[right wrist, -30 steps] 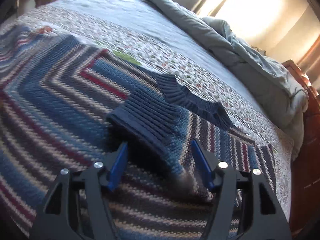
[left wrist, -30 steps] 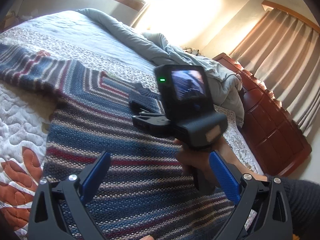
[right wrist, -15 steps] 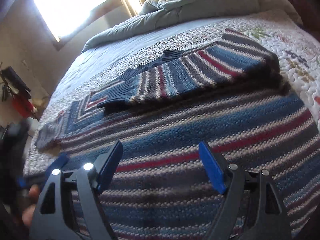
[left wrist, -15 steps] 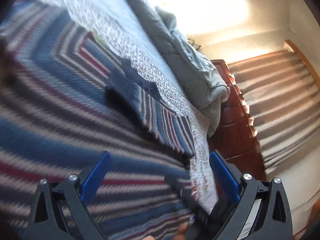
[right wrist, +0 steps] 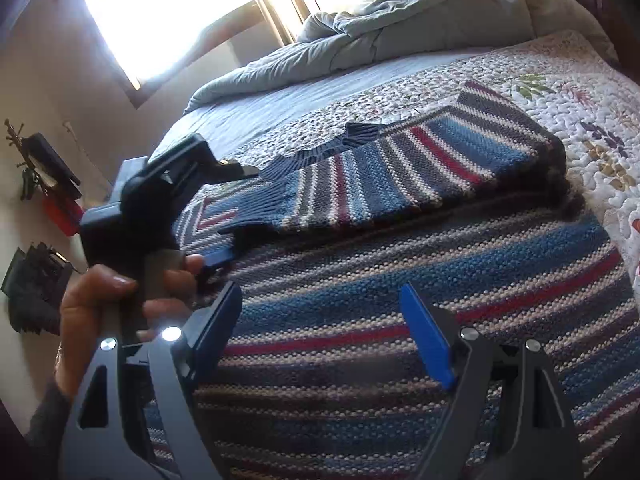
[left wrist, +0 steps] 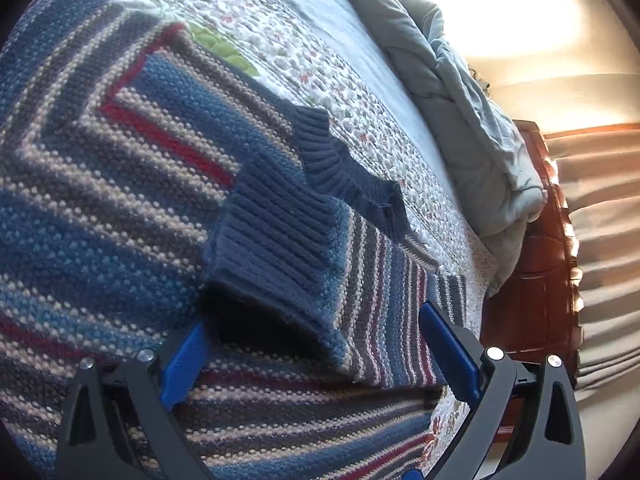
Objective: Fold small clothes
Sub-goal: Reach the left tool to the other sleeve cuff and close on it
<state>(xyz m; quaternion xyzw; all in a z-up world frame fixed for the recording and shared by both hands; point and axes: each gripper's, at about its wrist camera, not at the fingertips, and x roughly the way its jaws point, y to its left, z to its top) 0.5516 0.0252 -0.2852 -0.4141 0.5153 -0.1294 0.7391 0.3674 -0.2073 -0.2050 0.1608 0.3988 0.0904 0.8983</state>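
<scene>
**Folding a striped sweater: one sleeve laid across, both tools free**

Resting flat on the quilted bed (right wrist: 600, 92), the striped sweater (left wrist: 120, 208) now has one sleeve (left wrist: 360, 288) folded across its body, the ribbed blue cuff (left wrist: 272, 240) lying just below the collar (left wrist: 348, 176). A second ago the right tool was closed around that cuff; now the right tool (right wrist: 324, 332) stands wide and empty above the lower body of the sweater, so the sleeve has been let go and stays where it was laid. The left tool (left wrist: 312, 348), which a second ago looked across at the other hand, has swung round to face the folded sleeve; its jaws are wide, with the sleeve's edge lying between them but not pinched. In the right view the left hand (right wrist: 108, 300) grips its tool beside the cuff.

That reads as the first sleeve fold finished. The far sleeve looks to be still spread out toward the bed's other side, so it probably comes next.

No containers are in view; a rumpled grey duvet (right wrist: 400, 28) lies along the far edge of the bed.
</scene>
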